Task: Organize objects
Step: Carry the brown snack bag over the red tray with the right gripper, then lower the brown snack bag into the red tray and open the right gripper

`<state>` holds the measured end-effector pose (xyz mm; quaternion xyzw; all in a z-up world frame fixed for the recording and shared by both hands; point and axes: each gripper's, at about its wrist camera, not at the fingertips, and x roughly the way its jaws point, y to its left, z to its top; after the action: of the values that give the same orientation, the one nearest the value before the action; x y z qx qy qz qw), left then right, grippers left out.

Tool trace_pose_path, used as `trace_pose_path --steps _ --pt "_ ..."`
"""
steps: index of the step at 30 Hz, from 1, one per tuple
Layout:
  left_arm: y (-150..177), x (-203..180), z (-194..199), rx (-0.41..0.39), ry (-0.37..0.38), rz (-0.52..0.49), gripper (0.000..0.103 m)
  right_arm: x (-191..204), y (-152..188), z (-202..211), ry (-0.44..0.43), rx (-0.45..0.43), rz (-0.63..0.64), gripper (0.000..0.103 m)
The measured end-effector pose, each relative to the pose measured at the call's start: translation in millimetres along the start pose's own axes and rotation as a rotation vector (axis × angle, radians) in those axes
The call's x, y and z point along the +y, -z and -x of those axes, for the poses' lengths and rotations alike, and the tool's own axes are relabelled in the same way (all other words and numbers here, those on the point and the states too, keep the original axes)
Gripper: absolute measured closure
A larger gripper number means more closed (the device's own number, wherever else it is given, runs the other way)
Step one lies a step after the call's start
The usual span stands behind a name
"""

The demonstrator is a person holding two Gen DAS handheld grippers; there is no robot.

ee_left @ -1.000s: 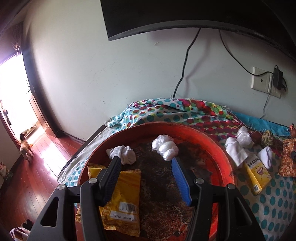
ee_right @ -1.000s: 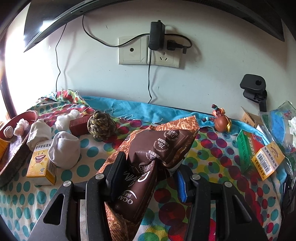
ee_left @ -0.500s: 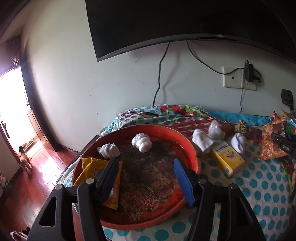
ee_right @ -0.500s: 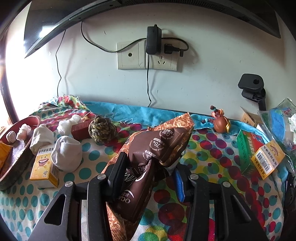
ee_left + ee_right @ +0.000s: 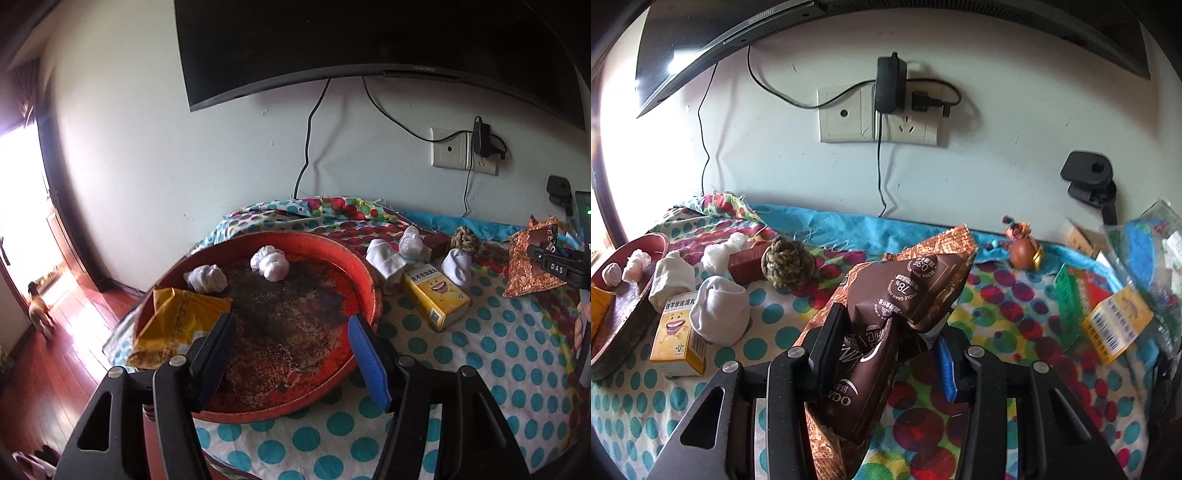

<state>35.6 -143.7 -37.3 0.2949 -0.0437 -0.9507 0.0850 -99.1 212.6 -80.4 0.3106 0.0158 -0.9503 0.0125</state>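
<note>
The red tray holds three things: two white sock bundles at its far side and one yellow packet over its left rim. Right of the tray lie three more white socks, one yellow box with a laughing face and Chinese writing, one rope ball and one dark red box.

The left gripper hangs over the near part of the tray, its fingers wide with nothing between them; they have just been opening.

The right gripper has its fingers narrow around one brown snack bag, printed "78%" and "OCA"; they have just been closing.

Only the right wrist view shows the small figurine and the green box far right of the tray. Only the left wrist view shows the "xiaomi" mark on the television and the dog on the floor.
</note>
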Motion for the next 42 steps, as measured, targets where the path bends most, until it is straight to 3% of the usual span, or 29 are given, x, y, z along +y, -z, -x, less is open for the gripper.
trace_pose_path --steps 6,11,20,28,32,38,42 --pt "5.6 12.5 1.0 0.024 0.026 0.073 0.038 10.7 -28.8 24.3 -0.039 -0.048 0.0 0.062" --pt "10.7 24.8 5.7 0.037 0.034 0.108 0.038 60.0 -51.4 39.3 -0.144 -0.075 0.06 0.062" --pt "22.6 52.7 20.1 0.059 0.037 0.156 0.038 224.1 -58.2 36.4 -0.422 -0.015 0.255 0.062" --pt "40.4 86.5 24.0 0.108 0.013 0.232 0.038 342.2 -36.4 7.2 -0.526 0.108 0.403 0.062" --pt "46.2 97.3 26.5 0.121 0.005 0.25 0.038 364.5 -32.4 -8.7 -0.551 0.167 0.388 0.062" --pt "51.1 104.0 21.3 0.146 0.005 0.267 0.038 377.7 -22.5 -24.8 -0.514 0.22 0.442 0.058" --pt "50.6 100.5 17.9 0.149 0.013 0.259 0.038 363.8 -21.3 -15.7 -0.505 0.177 0.446 0.05"
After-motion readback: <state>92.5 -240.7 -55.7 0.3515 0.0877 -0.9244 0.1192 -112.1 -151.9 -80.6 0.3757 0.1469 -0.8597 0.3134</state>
